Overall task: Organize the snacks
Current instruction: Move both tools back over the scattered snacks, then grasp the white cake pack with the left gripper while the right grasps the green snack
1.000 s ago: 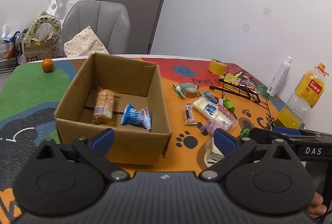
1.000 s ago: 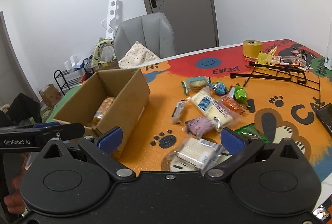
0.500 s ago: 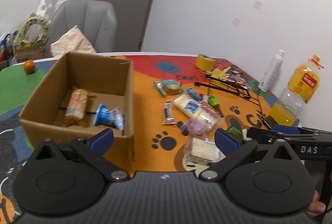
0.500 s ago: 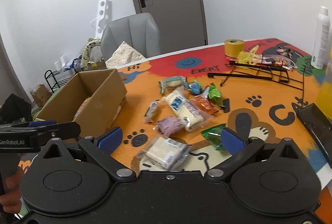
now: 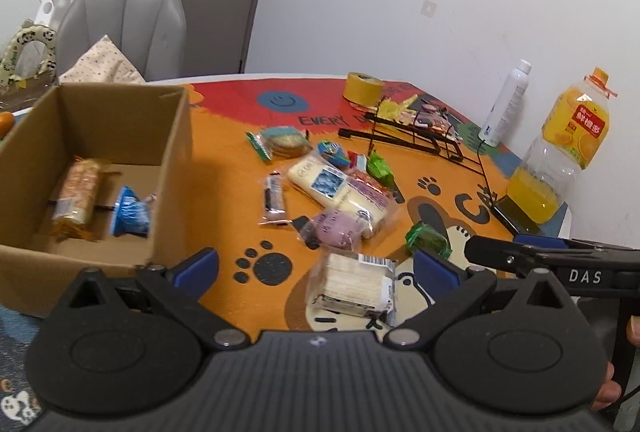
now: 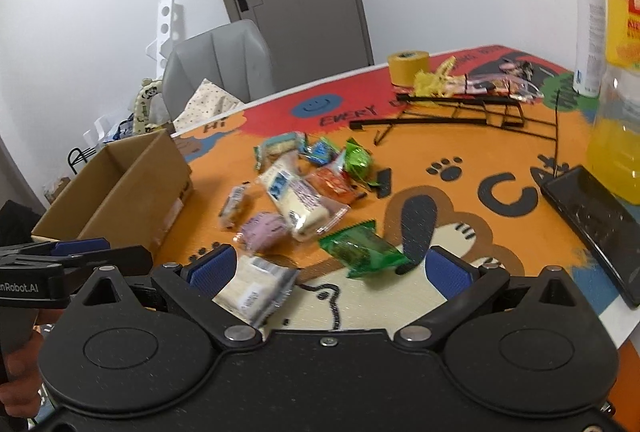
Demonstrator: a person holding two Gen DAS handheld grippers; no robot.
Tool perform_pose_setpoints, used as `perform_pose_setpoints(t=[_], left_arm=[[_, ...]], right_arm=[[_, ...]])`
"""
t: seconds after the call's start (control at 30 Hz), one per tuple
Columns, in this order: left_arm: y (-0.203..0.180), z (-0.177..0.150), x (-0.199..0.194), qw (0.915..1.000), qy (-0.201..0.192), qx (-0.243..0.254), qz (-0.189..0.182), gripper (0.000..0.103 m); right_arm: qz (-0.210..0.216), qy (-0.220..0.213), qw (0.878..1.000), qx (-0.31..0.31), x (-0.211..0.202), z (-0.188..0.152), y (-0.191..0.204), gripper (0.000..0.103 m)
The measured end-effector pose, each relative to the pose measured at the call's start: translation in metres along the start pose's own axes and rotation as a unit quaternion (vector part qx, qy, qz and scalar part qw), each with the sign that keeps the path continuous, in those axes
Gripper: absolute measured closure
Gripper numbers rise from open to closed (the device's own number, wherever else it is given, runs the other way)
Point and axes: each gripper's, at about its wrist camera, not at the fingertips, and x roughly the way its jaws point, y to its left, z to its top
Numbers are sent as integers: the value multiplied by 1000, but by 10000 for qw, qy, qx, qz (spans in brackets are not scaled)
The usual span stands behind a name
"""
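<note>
The left gripper [image 5: 316, 266] has its fingers spread wide and empty, above the near worktop [image 5: 224, 168]; the wafer pack [image 5: 354, 284] lies between and just beyond them; the right gripper [image 6: 326, 266] is likewise spread and holds nothing, the green packet [image 6: 362, 248] lying between its fingers; the box [image 5: 80, 160], far left, holds a cracker roll [image 5: 76, 198] and blue packet [image 5: 130, 212]; other snacks [image 5: 336, 188] cluster mid-worktop.

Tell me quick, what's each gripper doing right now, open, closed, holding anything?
Left gripper: open, holding nothing.
Right gripper: open, holding nothing.
</note>
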Motion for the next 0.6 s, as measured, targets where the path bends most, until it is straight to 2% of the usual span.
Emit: perform_pose_setpoints(t=[0.2, 0.6], left_arm=[[-5, -2, 20, 9999, 151, 1, -16, 0], [-24, -8, 65, 9986, 492, 201, -47, 1]], right_arm=[[-20, 39, 10000, 42, 15, -4, -12, 3], [132, 252, 9993, 262, 49, -10, -34, 31]])
